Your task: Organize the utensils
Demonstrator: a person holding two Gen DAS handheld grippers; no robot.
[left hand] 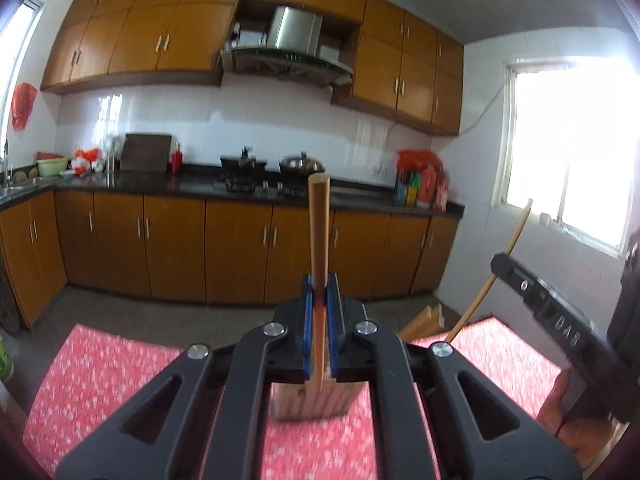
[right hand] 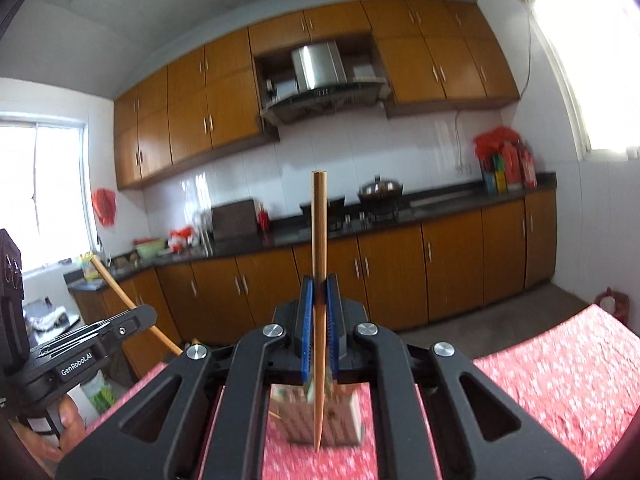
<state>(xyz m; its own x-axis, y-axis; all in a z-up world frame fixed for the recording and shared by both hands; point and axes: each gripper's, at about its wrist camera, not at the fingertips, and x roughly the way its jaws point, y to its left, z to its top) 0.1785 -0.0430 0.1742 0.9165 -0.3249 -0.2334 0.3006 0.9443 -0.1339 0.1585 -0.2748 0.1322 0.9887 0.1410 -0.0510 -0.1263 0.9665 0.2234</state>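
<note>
While your left claw (left hand: 319,292) is clamped tight on a thick, light-brown wooden stick (left hand: 319,224) that points straight up past its blue pads (left hand: 307,320), your right claw (right hand: 319,292) is pinched just as closely on a thin, tapered bamboo chopstick (right hand: 319,240), whose pointed end hangs down toward the desk. Below each claw sits a pale wooden slotted utensil block (left hand: 308,404), standing on the red, white-flecked tablecloth (left hand: 96,372) that covers your desk; the claw frames hide much of it in both views, and the picture is blurred there.

At the right edge of your left view, the other claw's black body (left hand: 552,304) reaches in close beside you, with the thin chopstick slanting up from it. A second light wooden block (left hand: 424,322) lies at the desk's far edge, between the two claws.

Beyond the desk stand orange-brown kitchen cabinets (left hand: 168,240), a dark countertop (left hand: 132,184) with a gas stove (left hand: 256,186) and lidded steel wok (left hand: 302,164), and a steel range hood (left hand: 292,40) overhead.
</note>
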